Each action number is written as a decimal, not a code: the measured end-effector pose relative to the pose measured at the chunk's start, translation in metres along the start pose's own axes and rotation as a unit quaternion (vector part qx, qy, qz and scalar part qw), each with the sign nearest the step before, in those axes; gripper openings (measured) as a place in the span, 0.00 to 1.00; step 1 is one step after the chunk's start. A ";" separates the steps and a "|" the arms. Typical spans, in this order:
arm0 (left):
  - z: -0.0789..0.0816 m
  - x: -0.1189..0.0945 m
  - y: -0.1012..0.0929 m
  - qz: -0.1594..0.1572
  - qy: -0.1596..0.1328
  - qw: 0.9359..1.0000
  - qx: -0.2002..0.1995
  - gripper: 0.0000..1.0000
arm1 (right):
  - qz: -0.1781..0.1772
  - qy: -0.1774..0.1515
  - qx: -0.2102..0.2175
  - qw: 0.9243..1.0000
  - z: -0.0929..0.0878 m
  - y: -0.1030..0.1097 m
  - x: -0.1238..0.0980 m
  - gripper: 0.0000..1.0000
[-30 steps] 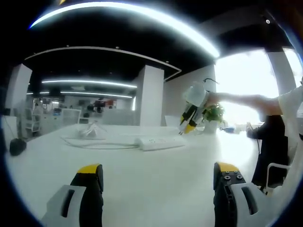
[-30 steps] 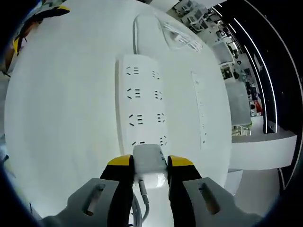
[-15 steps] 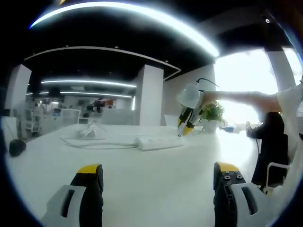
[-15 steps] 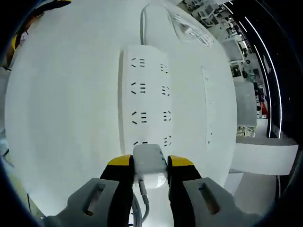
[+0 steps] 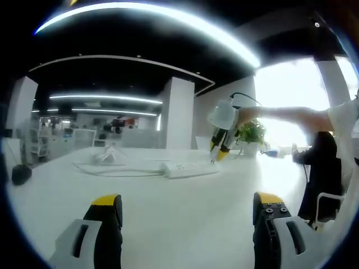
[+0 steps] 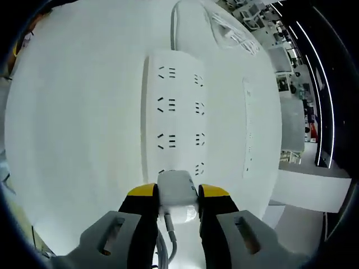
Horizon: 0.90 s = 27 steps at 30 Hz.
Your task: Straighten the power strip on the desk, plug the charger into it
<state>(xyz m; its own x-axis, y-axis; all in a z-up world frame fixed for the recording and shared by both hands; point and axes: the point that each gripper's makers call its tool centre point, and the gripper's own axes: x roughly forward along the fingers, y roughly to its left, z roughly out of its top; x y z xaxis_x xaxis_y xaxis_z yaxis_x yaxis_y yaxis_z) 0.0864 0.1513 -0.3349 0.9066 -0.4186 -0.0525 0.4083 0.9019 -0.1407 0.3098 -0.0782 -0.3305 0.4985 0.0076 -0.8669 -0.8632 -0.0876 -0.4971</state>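
A white power strip (image 6: 173, 120) lies lengthwise on the white desk (image 6: 78, 140), its cord (image 6: 175, 22) looping off at the far end. My right gripper (image 6: 175, 193) is shut on a white charger (image 6: 177, 193), held just over the strip's nearest sockets. In the left gripper view the same strip (image 5: 188, 168) rests mid-desk, with the right gripper (image 5: 217, 152) pointing down at its right end. My left gripper (image 5: 188, 210) hovers open and empty above the desk, well short of the strip.
A coil of white cable (image 5: 106, 162) lies beyond the strip's left end. A dark object (image 5: 19, 174) sits at the desk's left edge. A potted plant (image 5: 252, 137) and a person's arm (image 5: 291, 117) are at the right. A slot strip (image 6: 248, 129) is set into the desktop.
The right gripper with the charger has shifted left and lower, closing on the strip's right end. The left gripper has held still.
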 end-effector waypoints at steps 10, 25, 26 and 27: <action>0.001 -0.001 0.001 0.002 -0.002 1.000 -0.001 0.99 | 0.001 0.019 -0.008 1.000 -0.003 0.001 0.003 0.26; 0.001 -0.001 -0.001 0.000 0.000 1.000 0.002 0.99 | 0.001 0.030 -0.012 0.999 -0.004 0.001 0.006 0.26; 0.001 -0.001 -0.001 0.001 -0.001 1.000 0.002 0.99 | 0.000 0.033 -0.016 0.999 -0.004 0.001 0.006 0.26; 0.001 -0.001 -0.001 0.001 -0.001 1.000 0.002 0.99 | 0.000 0.033 -0.017 0.999 -0.003 0.001 0.006 0.26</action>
<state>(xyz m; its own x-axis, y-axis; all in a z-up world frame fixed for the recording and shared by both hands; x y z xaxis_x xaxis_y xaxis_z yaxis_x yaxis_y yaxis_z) 0.0855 0.1512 -0.3337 0.9079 -0.4161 -0.0509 0.4064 0.9034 -0.1371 0.3119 -0.0815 -0.3360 0.5039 -0.0588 -0.8618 -0.8605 -0.1209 -0.4949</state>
